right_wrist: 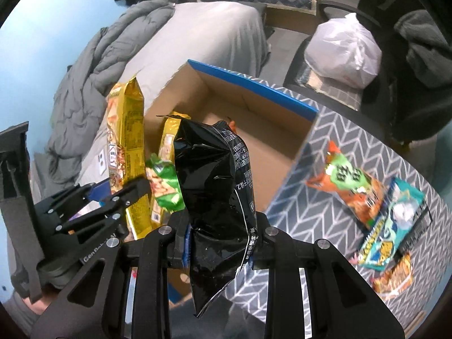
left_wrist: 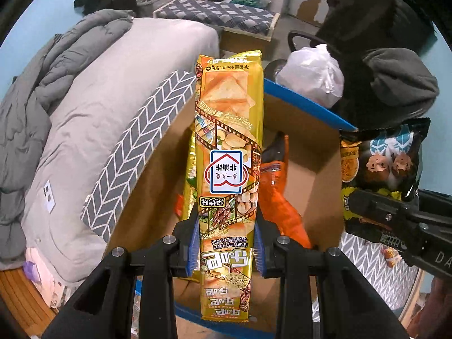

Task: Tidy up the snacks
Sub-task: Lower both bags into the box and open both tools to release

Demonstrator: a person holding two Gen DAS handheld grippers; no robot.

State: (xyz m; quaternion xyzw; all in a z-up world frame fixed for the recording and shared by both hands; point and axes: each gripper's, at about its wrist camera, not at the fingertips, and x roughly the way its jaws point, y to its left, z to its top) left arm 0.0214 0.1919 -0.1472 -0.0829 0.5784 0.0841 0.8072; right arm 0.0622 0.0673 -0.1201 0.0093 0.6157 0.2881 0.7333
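An open cardboard box (right_wrist: 254, 130) stands on the table (right_wrist: 325, 206) at its edge nearest the bed (right_wrist: 197, 36). Snack packets (right_wrist: 166, 180) lie inside the box against its bed-side wall. More packets (right_wrist: 350, 186) lie on the table outside the box, toward the opposite edge. Behind the table, a plastic bag (right_wrist: 343, 50) sits on a chair (right_wrist: 325, 84).

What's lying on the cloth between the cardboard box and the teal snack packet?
In the right wrist view, one orange snack bag lies on the patterned cloth between the cardboard box and the teal packet.
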